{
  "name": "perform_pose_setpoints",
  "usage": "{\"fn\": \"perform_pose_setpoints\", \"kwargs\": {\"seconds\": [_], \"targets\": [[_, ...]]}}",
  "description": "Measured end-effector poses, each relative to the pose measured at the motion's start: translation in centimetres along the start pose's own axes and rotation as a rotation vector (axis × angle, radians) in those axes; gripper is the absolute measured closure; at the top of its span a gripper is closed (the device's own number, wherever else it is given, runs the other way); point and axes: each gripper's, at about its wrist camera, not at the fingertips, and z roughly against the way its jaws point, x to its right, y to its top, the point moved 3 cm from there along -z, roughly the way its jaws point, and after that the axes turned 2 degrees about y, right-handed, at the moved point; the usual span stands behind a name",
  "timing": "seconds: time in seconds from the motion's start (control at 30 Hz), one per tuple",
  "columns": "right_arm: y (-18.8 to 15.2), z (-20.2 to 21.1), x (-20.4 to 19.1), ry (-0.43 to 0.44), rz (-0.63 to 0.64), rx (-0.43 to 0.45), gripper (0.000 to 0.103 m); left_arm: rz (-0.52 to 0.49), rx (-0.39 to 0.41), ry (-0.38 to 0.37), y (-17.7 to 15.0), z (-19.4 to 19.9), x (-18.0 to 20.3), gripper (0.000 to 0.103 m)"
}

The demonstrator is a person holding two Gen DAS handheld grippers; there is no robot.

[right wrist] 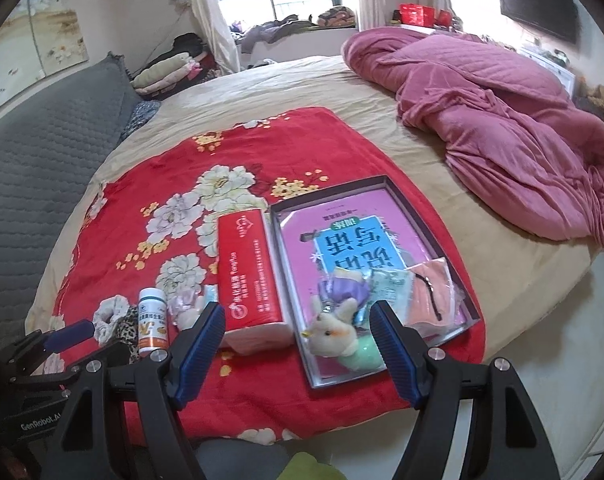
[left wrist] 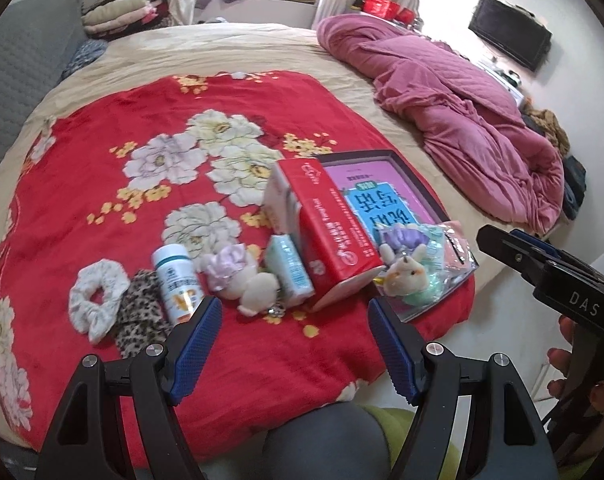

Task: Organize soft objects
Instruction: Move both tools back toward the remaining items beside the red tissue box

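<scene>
On the red flowered blanket lie a white scrunchie, a leopard-print scrunchie and a small plush with a lilac frill. A grey tray holds a pink book, a plush bunny and soft packets. My left gripper hangs open above the blanket's near edge, nothing between its fingers. My right gripper is open too, above the bunny's end of the tray. The right gripper also shows at the left wrist view's right edge.
A red tissue pack stands beside the tray, with a white pill bottle and a small teal box nearby. A crumpled pink quilt fills the bed's far right. A grey padded headboard runs along the left.
</scene>
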Motion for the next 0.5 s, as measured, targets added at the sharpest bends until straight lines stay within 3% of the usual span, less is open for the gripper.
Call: {"fn": "perform_pose_setpoints", "kwargs": {"seconds": [0.5], "targets": [[0.0, 0.9, -6.1, 0.035, 0.109, 0.012, 0.029, 0.118, 0.055, 0.074, -1.3, 3.6, -7.7, 0.026]]}}
